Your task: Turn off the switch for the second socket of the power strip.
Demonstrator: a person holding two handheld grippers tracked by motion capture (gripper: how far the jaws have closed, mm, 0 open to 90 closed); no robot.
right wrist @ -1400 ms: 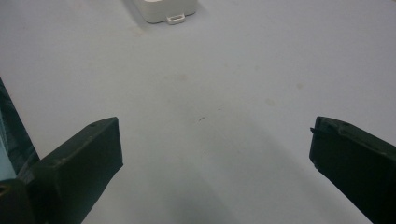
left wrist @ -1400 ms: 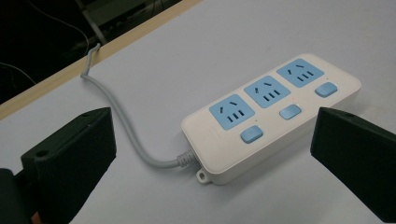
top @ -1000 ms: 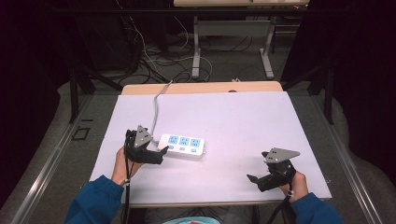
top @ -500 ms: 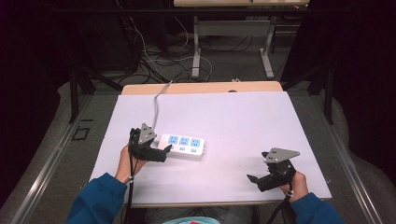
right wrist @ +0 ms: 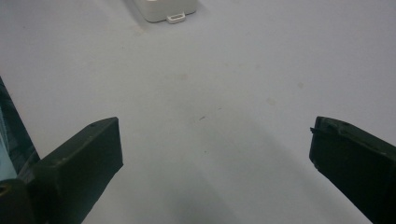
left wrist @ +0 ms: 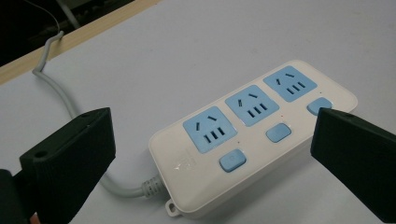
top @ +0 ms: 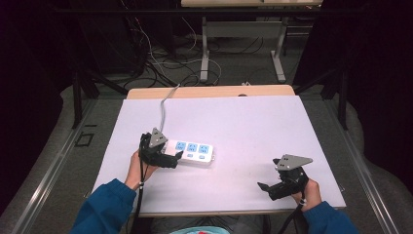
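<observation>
The left gripper (left wrist: 212, 154) straddles the power strip (left wrist: 252, 135), jaws wide to grasp it; the right gripper (right wrist: 215, 154) waits, jaws wide, over bare table (right wrist: 233, 70).

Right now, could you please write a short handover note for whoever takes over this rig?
Left gripper: jaws open, at the cable end of the white three-socket power strip with blue buttons, not gripping it.
Right gripper: jaws open, holding nothing, near the front right of the white table.
Strip lies flat, its grey cable running off the far edge.
Done: approach. Left: probably grasping the strip.
</observation>
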